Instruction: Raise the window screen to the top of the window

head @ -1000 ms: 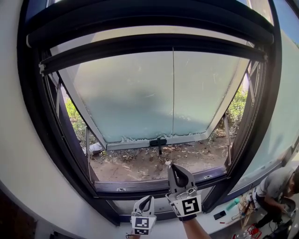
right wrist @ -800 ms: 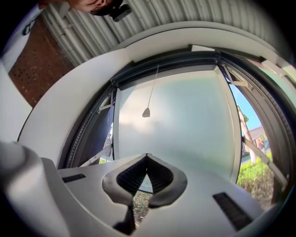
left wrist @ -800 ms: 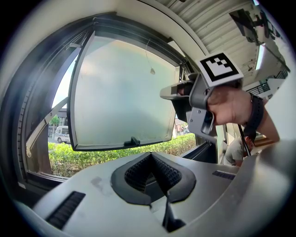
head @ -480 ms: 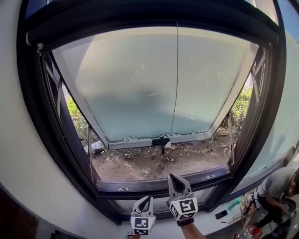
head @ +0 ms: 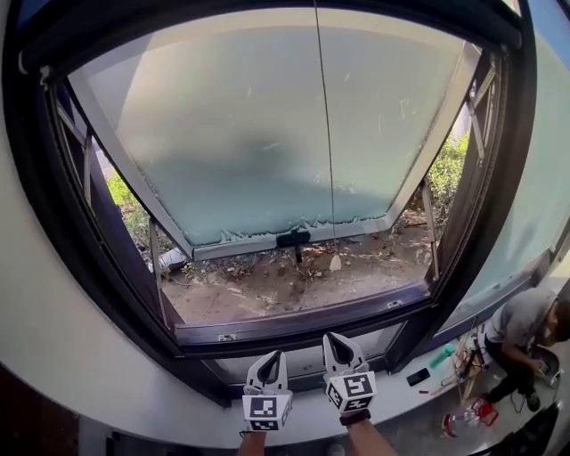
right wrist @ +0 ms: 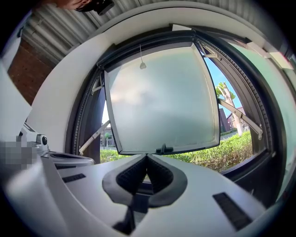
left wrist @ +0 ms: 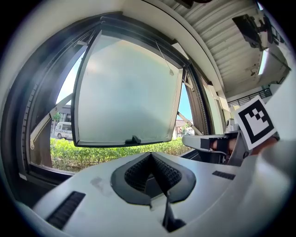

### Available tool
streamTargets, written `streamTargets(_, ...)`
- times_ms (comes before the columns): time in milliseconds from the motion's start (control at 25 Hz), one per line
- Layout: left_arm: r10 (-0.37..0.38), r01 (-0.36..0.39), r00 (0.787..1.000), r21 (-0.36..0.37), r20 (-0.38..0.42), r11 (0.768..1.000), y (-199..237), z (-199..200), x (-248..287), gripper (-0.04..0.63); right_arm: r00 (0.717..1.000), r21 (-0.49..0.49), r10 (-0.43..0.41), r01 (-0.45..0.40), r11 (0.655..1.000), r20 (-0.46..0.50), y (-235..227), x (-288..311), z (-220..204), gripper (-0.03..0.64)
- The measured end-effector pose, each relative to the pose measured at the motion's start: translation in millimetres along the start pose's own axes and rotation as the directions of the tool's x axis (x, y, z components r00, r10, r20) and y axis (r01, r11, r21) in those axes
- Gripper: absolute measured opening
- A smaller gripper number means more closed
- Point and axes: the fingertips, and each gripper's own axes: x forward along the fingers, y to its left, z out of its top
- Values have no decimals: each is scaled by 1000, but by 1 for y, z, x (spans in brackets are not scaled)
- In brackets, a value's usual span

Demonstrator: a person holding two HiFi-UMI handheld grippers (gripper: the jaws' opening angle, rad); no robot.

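Since no mesh shows across the opening and the window screen [head: 134, 27] sits as a dark rail right along the top of the window, I judge the lift itself done. The step in hand is getting clear without undoing it. My left tongs [head: 270, 356] and right tongs [head: 337, 340] are both pressed together with nothing between them. I hold them side by side below the lower frame [head: 294, 325], well apart from the rail overhead. What matters now is confirming that the rail is seated level at both ends. From the head view I can follow it only along the left part of the top edge, so I cannot tell whether the right end is tucked in, and I would look up at it before calling the job finished. The thin pull cord [head: 323, 134] hangs down the middle in front of the frosted pane [head: 223, 134], which is swung outward, and its little knob [right wrist: 143, 65] dangles free. I want it neither brushed nor snagged, because a tug on it would likely draw the screen down. So I hold the tongs low, away from the cord and the pane's handle [head: 293, 239]. If the rail looks crooked, I go for the rail itself, not the cord.
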Motion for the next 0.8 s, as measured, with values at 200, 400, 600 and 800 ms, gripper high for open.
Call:
streamTargets(200,-24,24,1000,2,13,1000,-11,5,-3,0,1000,-143,-17,16,990,-2,14,-10,8,3)
streamTargets(400,-19,20,999,-23,36,1000,-13,13,-10,0,1000,-132,-13,10,991,-16,21,-15,5,3)
streamTargets(600,-8,9,999,-33,38,999,-8,13,-15,0,1000,-114,0,0,994,2,22,-17,8,2)
streamTargets(800,5,-4,999,-36,34,999,-2,11,-18,0,1000,-112,6,-3,994,24,24,-18,16,2)
